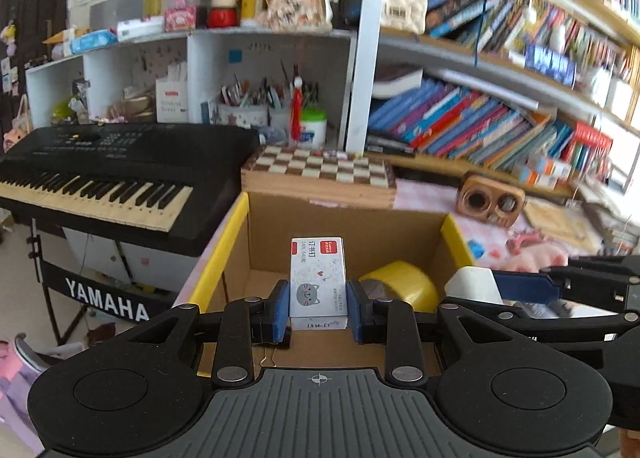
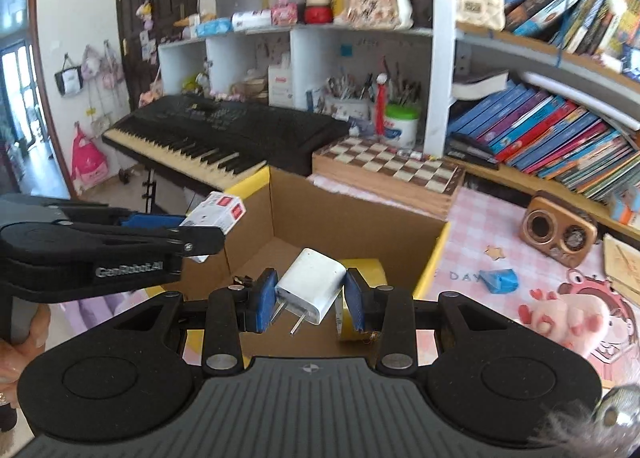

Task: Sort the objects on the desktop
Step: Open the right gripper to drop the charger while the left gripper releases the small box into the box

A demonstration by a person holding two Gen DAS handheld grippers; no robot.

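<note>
My left gripper (image 1: 318, 310) is shut on a white staple box (image 1: 318, 282) with a grey cat print and holds it above the open cardboard box (image 1: 344, 220). My right gripper (image 2: 310, 300) is shut on a white plug charger (image 2: 310, 284), prongs pointing down, over the same cardboard box (image 2: 352, 218). A yellow tape roll (image 1: 404, 284) lies inside the box; it also shows in the right wrist view (image 2: 364, 264). The left gripper with the staple box (image 2: 214, 212) shows at the left of the right wrist view. The charger (image 1: 474, 284) shows at the right of the left wrist view.
A black Yamaha keyboard (image 1: 120, 174) stands left of the box. A chessboard (image 2: 388, 170) lies behind it. On the pink checked tablecloth to the right are a wooden speaker (image 2: 558, 228), a blue crumpled item (image 2: 500, 280) and a pink plush toy (image 2: 568, 316). Bookshelves (image 2: 552, 130) fill the back right.
</note>
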